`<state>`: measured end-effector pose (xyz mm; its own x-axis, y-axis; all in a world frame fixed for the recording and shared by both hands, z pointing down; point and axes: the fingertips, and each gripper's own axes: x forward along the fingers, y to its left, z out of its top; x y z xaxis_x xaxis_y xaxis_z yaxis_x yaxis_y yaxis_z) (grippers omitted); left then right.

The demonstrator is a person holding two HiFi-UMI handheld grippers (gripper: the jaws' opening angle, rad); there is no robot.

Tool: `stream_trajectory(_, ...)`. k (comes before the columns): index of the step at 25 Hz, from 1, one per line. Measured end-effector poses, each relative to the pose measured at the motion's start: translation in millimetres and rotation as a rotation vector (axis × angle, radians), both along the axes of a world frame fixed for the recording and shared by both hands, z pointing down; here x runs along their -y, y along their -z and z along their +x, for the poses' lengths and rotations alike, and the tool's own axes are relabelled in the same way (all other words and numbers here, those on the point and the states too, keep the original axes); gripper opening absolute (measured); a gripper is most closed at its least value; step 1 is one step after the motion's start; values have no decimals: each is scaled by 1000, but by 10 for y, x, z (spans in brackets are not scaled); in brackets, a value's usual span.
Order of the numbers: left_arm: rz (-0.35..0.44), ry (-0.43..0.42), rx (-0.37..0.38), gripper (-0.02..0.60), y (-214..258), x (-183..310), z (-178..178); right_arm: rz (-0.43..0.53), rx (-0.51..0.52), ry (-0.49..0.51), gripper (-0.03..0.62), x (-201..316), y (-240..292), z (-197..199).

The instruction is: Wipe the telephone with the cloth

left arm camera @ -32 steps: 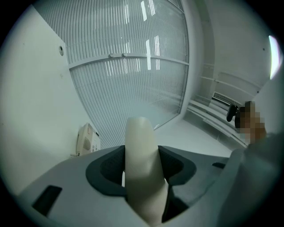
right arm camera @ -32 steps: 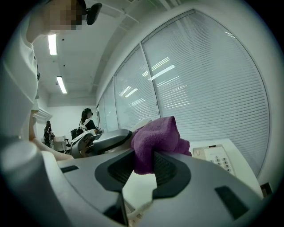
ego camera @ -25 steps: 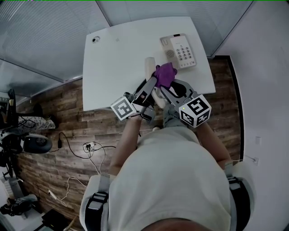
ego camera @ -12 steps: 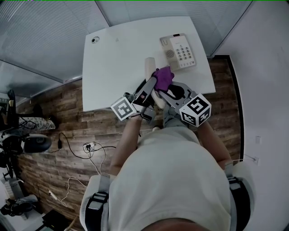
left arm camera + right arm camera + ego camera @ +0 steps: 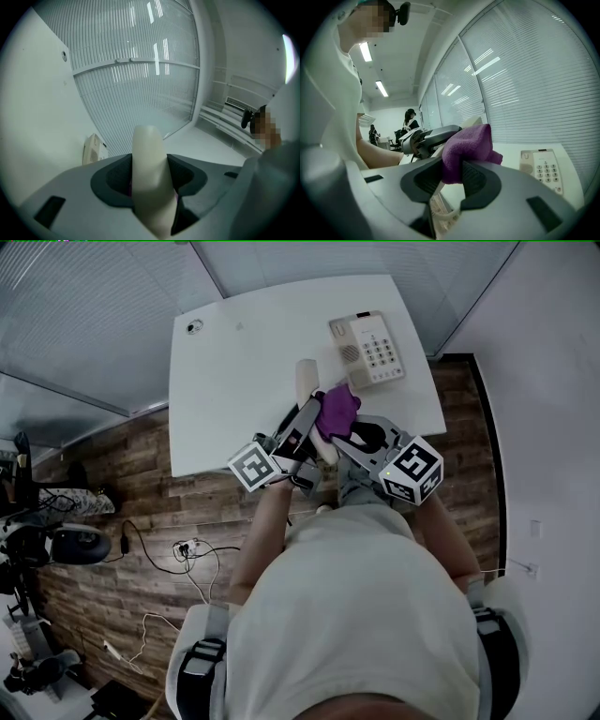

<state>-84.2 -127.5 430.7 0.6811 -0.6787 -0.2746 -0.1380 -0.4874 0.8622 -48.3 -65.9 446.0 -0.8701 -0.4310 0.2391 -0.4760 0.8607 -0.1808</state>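
Cream plastic stood out at the centre of the head view, where the left tongs (image 5: 309,411) were clamped on the telephone handset (image 5: 306,377), its far end jutting over the white table (image 5: 234,371). Just right of it, the right tongs (image 5: 345,427) pinched a bunched purple cloth (image 5: 337,405), close against the handset. Farther right, at the table's upper right, the telephone base (image 5: 370,346) sat keypad up, apart from the cloth.

Wide tabletop (image 5: 234,362) lies open left of the telephone (image 5: 370,345).
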Motion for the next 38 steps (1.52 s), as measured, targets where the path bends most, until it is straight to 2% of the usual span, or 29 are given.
stream_trajectory(8, -23, 30, -14, 232, -5, 138, -101, -13, -18, -14, 120, 46, -60, 45)
stream_trajectory(13, -26, 57, -20, 232, 47, 231, -373, -34, -35, -21, 120, 67, -84, -71)
stream_trajectory(20, -36, 105, -10, 232, 29, 285, -526, -68, -49, -8, 120, 3, -186, -122)
stream_trajectory(29, -44, 120, -10, 232, 20, 285, -533, -89, -53, -17, 120, -93, -294, -92)
stream_trajectory(32, -43, 122, 7, 232, 8, 292, -536, -80, -51, -65, 120, -56, -288, -61)
stream_trajectory(36, -60, 124, 16, 231, 8, 294, -521, -70, -31, -188, 120, 69, -229, 23)
stream_trajectory(38, -72, 133, 54, 232, -15, 295, -533, -65, -10, -251, 120, 133, -165, 60)
